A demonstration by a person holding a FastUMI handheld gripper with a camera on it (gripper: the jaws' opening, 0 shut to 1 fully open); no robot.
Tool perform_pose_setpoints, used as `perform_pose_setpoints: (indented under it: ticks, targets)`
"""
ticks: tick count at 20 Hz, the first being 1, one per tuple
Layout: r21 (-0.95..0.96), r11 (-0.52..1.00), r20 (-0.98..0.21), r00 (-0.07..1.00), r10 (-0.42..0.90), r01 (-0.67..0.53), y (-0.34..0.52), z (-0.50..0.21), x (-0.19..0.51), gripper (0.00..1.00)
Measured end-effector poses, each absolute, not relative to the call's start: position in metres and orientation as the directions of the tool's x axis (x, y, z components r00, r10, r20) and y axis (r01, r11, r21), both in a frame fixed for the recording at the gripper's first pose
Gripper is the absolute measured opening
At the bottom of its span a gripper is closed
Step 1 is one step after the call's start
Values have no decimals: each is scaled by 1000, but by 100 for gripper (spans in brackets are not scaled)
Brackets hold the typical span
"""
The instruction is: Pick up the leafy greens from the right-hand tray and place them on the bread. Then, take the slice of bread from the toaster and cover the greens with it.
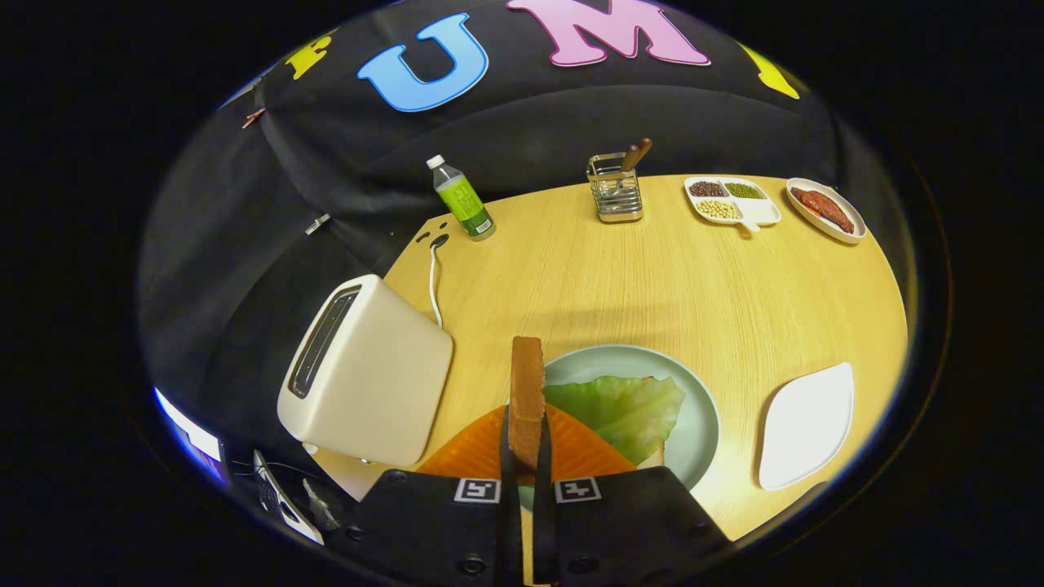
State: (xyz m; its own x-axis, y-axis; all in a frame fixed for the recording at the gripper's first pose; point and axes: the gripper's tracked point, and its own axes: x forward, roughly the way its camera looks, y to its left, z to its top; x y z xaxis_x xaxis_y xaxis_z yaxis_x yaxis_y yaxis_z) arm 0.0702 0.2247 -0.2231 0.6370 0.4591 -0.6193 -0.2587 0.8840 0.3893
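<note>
Toasted bread slice [526, 391] stands edge-up, pinched in my claw [526, 456] above the greens [624, 408] on the plate [701, 424]; stiff, light, crumbly, so I judge a gentle edge grip best

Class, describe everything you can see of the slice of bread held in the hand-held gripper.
The slice of bread is toasted brown with a darker crust and a slightly rough, crumbly face. It stands upright on edge, seen edge-on, clamped low down between both fingers of the hand-held gripper. It hangs above the pale green plate, beside the green leaf.
</note>
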Motion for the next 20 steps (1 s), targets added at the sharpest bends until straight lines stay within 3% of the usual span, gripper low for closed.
perform_pose_setpoints:
  ticks: [5,9,20]
  targets:
    - [365,911,-653,644,398,-193,197,-244,73,11]
    - [342,930,-675,655,340,-131,178,-257,72,20]
    - [160,982,-649,739,184,-105,129,-256,73,100]
